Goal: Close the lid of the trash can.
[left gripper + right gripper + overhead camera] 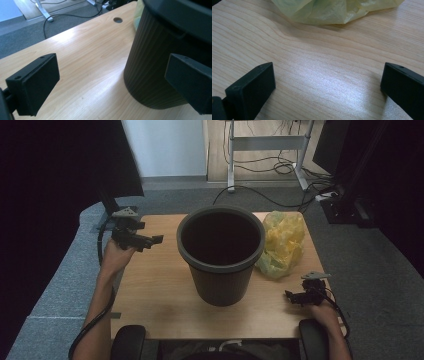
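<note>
Bin [220, 255] of dark ribbed plastic stands upright at the middle of the wooden table [155, 295], its long axis vertical and its open mouth facing straight up, the wider rim at the top and the body tapering toward the base. Just to its right, touching or almost touching its side, lies a crumpled yellow plastic bag [282, 242], stretched from the far edge of the table toward the near right. The left gripper [150, 241] is held above the far left part of the table, pointing toward the bin's rim; in the left gripper view its jaws stand wide apart with nothing between them but bare wood, and the bin's ribbed wall [152, 65] rises just past the right-hand jaw. The right gripper [292, 296] sits low over the near right part of the table, near the bag; in the right gripper view its jaws are likewise spread wide and hold nothing, with the yellow bag [332, 10] lying ahead of them on the wood grain.
</note>
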`<state>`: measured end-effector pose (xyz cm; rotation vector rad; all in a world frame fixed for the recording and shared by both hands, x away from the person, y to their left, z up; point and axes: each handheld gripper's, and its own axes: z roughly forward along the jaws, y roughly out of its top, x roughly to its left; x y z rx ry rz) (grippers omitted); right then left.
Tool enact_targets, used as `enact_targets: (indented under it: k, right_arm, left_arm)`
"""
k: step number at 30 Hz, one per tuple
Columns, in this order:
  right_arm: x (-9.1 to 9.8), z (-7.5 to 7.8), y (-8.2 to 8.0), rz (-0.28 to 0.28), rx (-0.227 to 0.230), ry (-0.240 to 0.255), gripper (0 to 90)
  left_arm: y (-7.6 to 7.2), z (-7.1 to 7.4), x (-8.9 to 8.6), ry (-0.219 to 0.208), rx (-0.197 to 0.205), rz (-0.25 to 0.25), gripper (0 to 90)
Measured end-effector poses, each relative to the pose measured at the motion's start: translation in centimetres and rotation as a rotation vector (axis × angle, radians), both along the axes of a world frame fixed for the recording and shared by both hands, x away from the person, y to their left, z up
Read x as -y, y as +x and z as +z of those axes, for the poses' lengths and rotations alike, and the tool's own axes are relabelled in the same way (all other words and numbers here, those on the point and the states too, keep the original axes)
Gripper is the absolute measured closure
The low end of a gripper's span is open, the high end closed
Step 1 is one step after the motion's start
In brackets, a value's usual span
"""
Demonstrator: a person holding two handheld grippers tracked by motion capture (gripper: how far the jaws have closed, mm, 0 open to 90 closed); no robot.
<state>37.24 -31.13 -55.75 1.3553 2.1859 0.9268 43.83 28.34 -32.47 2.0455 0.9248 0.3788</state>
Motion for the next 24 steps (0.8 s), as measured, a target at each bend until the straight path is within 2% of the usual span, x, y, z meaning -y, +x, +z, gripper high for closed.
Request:
enact_targets:
  k: [13,24]
  right_arm:
    - [0.0,0.0,0.0,0.0,0.0,0.0,0.0]
    - [0.0,0.0,0.0,0.0,0.0,0.0,0.0]
  left_arm:
    - [-0.5,-3.9,-1.4,-0.001,-0.013,0.036,0.0]
    - [-0.8,-7.3,-2.0,-0.003,-0.056,0.052,0.0]
